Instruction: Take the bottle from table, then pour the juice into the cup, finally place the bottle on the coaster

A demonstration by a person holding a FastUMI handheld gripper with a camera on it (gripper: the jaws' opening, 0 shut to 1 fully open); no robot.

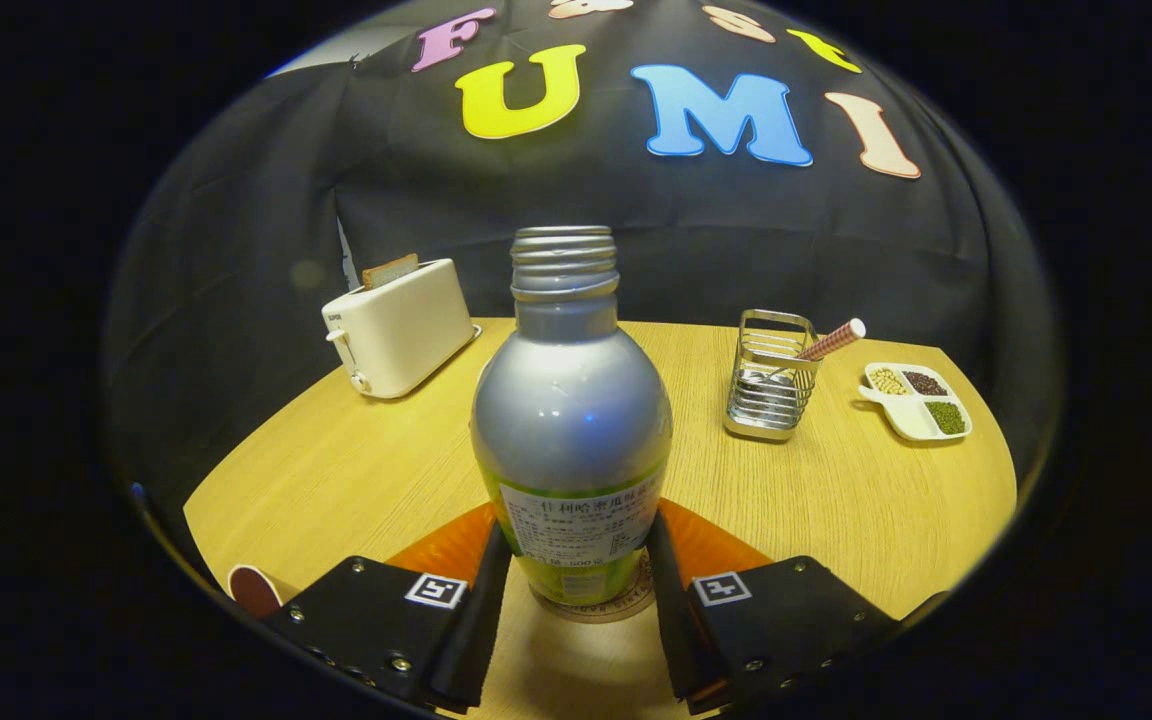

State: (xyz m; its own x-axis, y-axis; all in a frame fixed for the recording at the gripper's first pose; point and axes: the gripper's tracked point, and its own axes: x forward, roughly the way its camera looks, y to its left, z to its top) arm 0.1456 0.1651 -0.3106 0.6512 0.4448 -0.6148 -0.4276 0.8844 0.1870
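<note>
— Where is the bottle [571, 420]?

— Upright between the fingers of the gripper [576, 590], cap off, threaded neck bare. It stands on a round coaster [591, 606], which lies on an orange mat [446, 545] near the desk's [336, 470] front edge.

— Are the jaws closed on it?

— Both fingers sit against its lower sides, by the label; they appear clamped on it.

— Other containers?

— A wire holder [771, 375] toward the back right with a striped straw [833, 339] leaning out. Beside it, near the right edge, a divided dish [916, 400] holds beans, a different kind in each compartment. A toaster [401, 325] at the back left has toast in its slot. A dark-rimmed cup [254, 590] sits at the front left edge.

— The room?

— Black cloth behind a wooden desk.
</note>
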